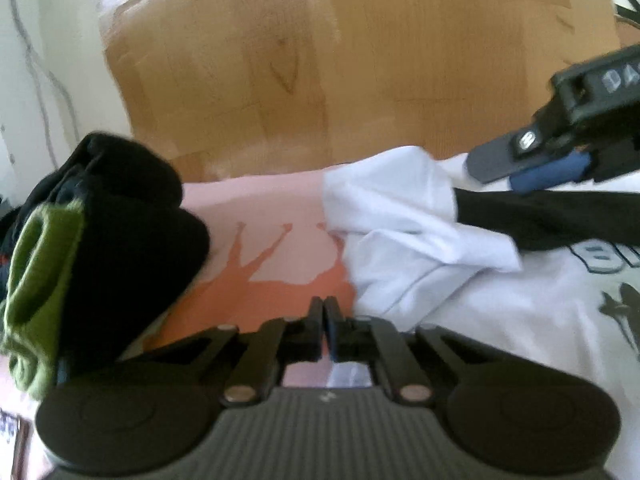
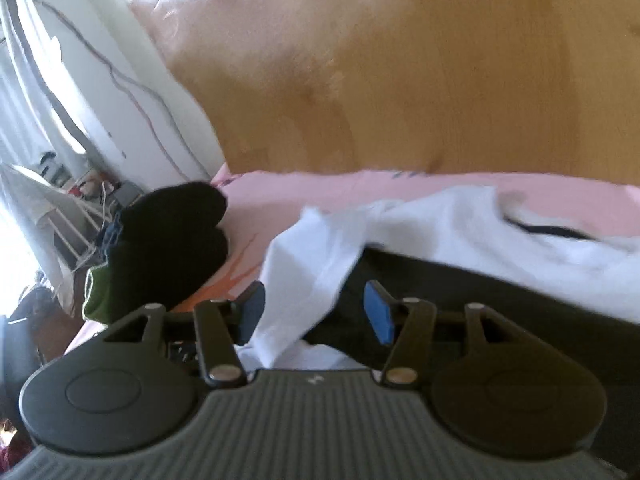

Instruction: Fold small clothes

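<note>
Right wrist: white shirt between parted fingers.

Both wrist views look down, close, sharing the white shirt and black bundle.

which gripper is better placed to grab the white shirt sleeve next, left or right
Right, probably. The right gripper has open jaws with the white shirt sleeve lying between its pads. The left gripper is shut with nothing visibly held, over the pink sheet beside the sleeve.
</note>
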A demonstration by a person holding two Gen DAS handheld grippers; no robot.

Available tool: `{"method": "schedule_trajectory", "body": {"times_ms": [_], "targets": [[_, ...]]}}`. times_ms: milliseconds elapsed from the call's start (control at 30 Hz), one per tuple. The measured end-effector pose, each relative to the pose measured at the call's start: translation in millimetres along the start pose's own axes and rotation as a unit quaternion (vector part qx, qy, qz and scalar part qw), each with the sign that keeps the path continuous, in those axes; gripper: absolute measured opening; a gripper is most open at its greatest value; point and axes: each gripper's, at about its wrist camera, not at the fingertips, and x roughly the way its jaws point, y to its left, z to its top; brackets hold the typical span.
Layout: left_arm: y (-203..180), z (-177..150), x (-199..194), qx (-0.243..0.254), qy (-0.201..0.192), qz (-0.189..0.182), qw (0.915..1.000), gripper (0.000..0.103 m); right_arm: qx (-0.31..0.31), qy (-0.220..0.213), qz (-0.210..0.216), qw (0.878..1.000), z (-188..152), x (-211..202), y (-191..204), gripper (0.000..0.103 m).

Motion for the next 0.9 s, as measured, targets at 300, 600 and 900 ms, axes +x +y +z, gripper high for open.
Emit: {"method": "schedule_trajectory", "body": {"times_ms": [300, 600, 900], "targets": [[35, 0, 11, -0.073, 0.014, 0.034, 0.9967, 0.002, 0.068, -0.082, -0.130, 0.986, -6, 20, -8, 0.009], [32, 1, -8, -0.059, -0.038, -0.003, 0.9975, 0.022, 0.052, -0.147, -0.213, 0.965, -44, -163, -61, 0.052], [-48, 10, 6, 0.149, -0.063, 0.017, 0.9866, 0.002, 0.112, -0.103, -0.231, 0.961, -78, -207, -102, 0.062]]}}
